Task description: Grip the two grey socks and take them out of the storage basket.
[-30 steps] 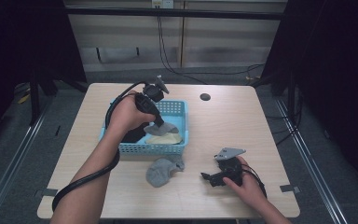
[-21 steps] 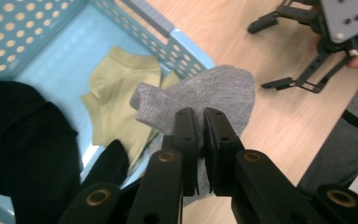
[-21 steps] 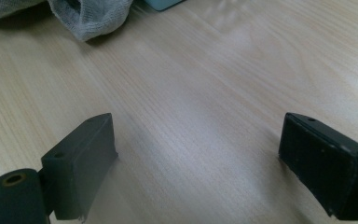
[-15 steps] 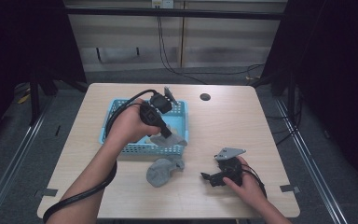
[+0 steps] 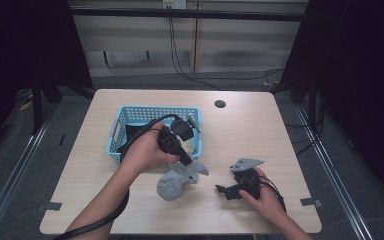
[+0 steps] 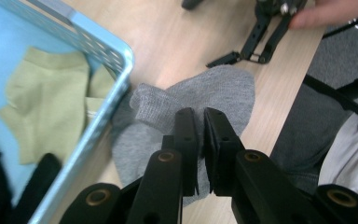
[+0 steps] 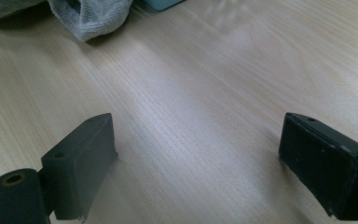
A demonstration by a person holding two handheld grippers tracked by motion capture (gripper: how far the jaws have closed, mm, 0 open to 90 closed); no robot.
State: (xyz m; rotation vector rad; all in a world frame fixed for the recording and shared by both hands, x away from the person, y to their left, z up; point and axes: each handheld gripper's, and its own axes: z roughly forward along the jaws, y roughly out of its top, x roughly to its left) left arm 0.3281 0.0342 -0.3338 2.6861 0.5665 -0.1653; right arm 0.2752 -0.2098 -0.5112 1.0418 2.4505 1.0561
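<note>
Grey sock [image 6: 191,98] just beyond near-closed left gripper [image 6: 199,122] fingers, beside basket [image 6: 103,46]

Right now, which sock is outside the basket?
The grey sock. It lies on the table beside the blue basket, under the left gripper, while the green sock is inside the basket.

Grey sock [image 5: 177,179] is lying crumpled on the worktop [image 5: 260,135], just in front of the blue basket's [image 5: 156,113] near right corner, its ribbed cuff end [image 6: 156,105] touching the basket wall. Knit fabric is plain grey and soft, bunching into folds; the rounded end [image 6: 223,86] is spreading flat toward the worktop's near edge. In the right gripper view, a fold of the sock [image 7: 91,18] is resting directly on the pale wood, casting a small shadow beneath.
</note>
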